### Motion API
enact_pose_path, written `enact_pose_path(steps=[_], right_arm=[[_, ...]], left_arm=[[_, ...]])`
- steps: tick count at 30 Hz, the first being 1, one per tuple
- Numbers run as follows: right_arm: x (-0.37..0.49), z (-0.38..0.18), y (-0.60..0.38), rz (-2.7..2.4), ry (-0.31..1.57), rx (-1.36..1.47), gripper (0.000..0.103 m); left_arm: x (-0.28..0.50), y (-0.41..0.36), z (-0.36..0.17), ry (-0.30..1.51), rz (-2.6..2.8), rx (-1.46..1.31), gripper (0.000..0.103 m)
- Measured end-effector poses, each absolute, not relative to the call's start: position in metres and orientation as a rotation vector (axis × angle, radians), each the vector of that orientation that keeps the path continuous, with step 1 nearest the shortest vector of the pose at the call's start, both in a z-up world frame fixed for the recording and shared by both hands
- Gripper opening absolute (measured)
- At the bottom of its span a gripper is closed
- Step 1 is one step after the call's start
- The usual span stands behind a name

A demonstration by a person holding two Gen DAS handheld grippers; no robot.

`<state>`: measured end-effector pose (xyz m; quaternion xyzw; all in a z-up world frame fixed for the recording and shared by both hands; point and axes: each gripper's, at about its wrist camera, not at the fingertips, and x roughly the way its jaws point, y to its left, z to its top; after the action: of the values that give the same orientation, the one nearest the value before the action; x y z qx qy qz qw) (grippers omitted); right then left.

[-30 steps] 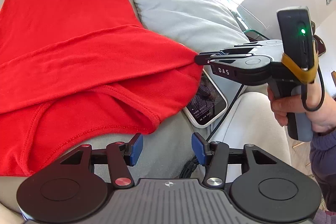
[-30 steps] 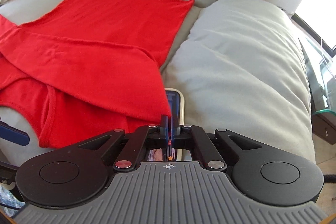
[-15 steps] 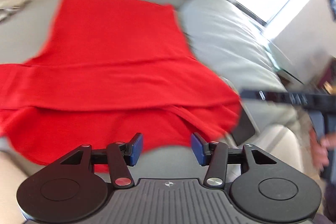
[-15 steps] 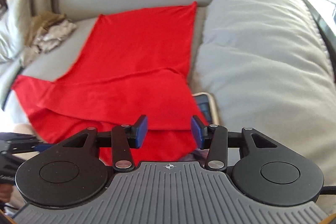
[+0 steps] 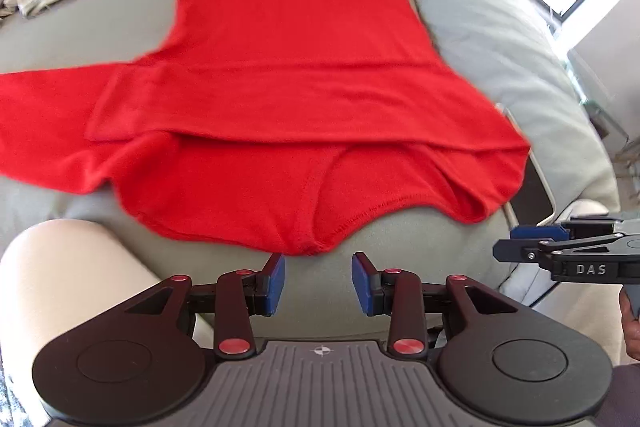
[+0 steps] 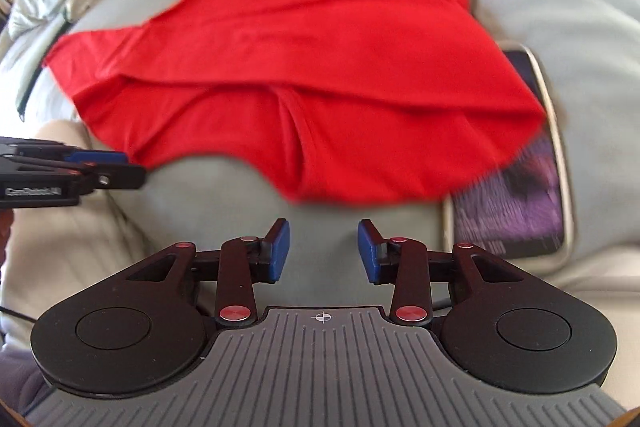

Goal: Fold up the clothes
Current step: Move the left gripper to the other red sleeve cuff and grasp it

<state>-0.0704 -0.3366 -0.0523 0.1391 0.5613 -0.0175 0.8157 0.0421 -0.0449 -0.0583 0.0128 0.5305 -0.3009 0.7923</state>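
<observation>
Both jaws empty, bare sofa (image 5: 328, 251) before red shirt's (image 5: 280, 75) hem.

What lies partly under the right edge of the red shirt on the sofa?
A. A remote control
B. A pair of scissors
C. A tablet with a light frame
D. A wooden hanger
C: in the right wrist view, a tablet with a dark screen and a light frame sticks out from beneath the right edge of the red shirt, on the sofa.
</observation>
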Motion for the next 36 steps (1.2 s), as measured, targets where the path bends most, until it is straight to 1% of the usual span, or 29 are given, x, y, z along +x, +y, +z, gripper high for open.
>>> enact_pose_path(steps=[1,2,3,4,5,6,7,8,11,12,13,14,16,17,19,20,23,25,27,29,30,31,32,33,35,36], right_arm=[[-0.075,-0.045,-0.339,-0.037,1.176,0.325,0.043],[-0.078,-0.036,-0.340,-0.032,1.141,0.357,0.052],[-0.080,-0.027,-0.340,-0.027,1.100,0.391,0.056],[-0.082,-0.018,-0.341,-0.021,1.060,0.424,0.058],[-0.082,-0.009,-0.342,-0.024,1.018,0.452,0.059],[-0.080,0.000,-0.343,-0.029,0.975,0.476,0.060],[-0.078,0.007,-0.345,-0.034,0.933,0.505,0.065],[-0.076,0.014,-0.347,-0.040,0.892,0.536,0.068],[-0.071,0.032,-0.355,-0.048,0.768,0.646,0.069],[-0.069,0.035,-0.359,-0.044,0.727,0.704,0.069],[-0.066,0.034,-0.363,-0.028,0.701,0.783,0.072],[-0.063,0.031,-0.366,-0.009,0.680,0.868,0.080],[-0.057,0.025,-0.373,0.031,0.633,1.039,0.088],[-0.055,0.022,-0.376,0.052,0.608,1.123,0.088],[-0.046,0.016,-0.373,0.073,0.597,1.208,0.088],[-0.042,0.013,-0.371,0.083,0.594,1.243,0.088],[-0.030,0.009,-0.363,0.109,0.586,1.315,0.089],[-0.021,0.011,-0.357,0.122,0.584,1.325,0.089],[-0.011,0.014,-0.351,0.132,0.584,1.320,0.089],[-0.004,0.015,-0.344,0.151,0.585,1.329,0.089],[-0.002,0.015,-0.341,0.165,0.589,1.334,0.089],[0.000,0.016,-0.337,0.180,0.595,1.339,0.089],[0.002,0.016,-0.333,0.194,0.601,1.344,0.089],[0.002,0.017,-0.331,0.207,0.605,1.342,0.089],[-0.001,0.019,-0.330,0.222,0.605,1.332,0.089],[-0.003,0.020,-0.330,0.229,0.604,1.327,0.089]], left_arm=[[0.044,-0.032,-0.053,1.113,-0.638,-0.014,0.044],[0.048,-0.013,-0.046,1.082,-0.615,-0.085,0.045],[0.053,0.004,-0.042,1.050,-0.582,-0.159,0.047],[0.060,0.027,-0.038,1.010,-0.539,-0.237,0.052],[0.067,0.053,-0.038,0.972,-0.473,-0.320,0.053],[0.074,0.079,-0.038,0.933,-0.407,-0.401,0.054],[0.082,0.105,-0.044,0.900,-0.345,-0.501,0.053],[0.089,0.132,-0.051,0.865,-0.283,-0.601,0.053],[0.112,0.204,-0.077,0.768,-0.113,-0.863,0.051],[0.120,0.222,-0.086,0.741,-0.059,-0.924,0.049],[0.126,0.238,-0.094,0.714,-0.012,-0.973,0.049],[0.136,0.251,-0.100,0.695,0.009,-1.009,0.049],[0.154,0.272,-0.112,0.665,0.052,-1.075,0.049],[0.162,0.281,-0.118,0.654,0.073,-1.105,0.049],[0.178,0.296,-0.130,0.630,0.116,-1.155,0.049],[0.185,0.302,-0.135,0.618,0.138,-1.174,0.047],[0.205,0.308,-0.137,0.593,0.157,-1.155,0.046],[0.220,0.307,-0.139,0.598,0.159,-1.098,0.049],[0.238,0.304,-0.140,0.601,0.160,-1.036,0.049],[0.256,0.301,-0.142,0.602,0.160,-0.973,0.045],[0.257,0.303,-0.141,0.610,0.164,-0.981,0.040],[0.257,0.305,-0.141,0.618,0.169,-0.989,0.031],[0.257,0.307,-0.140,0.627,0.173,-0.998,0.025],[0.258,0.308,-0.139,0.635,0.178,-1.006,0.013],[0.259,0.312,-0.138,0.651,0.186,-1.022,0.013],[0.259,0.314,-0.137,0.659,0.191,-1.031,0.010]])
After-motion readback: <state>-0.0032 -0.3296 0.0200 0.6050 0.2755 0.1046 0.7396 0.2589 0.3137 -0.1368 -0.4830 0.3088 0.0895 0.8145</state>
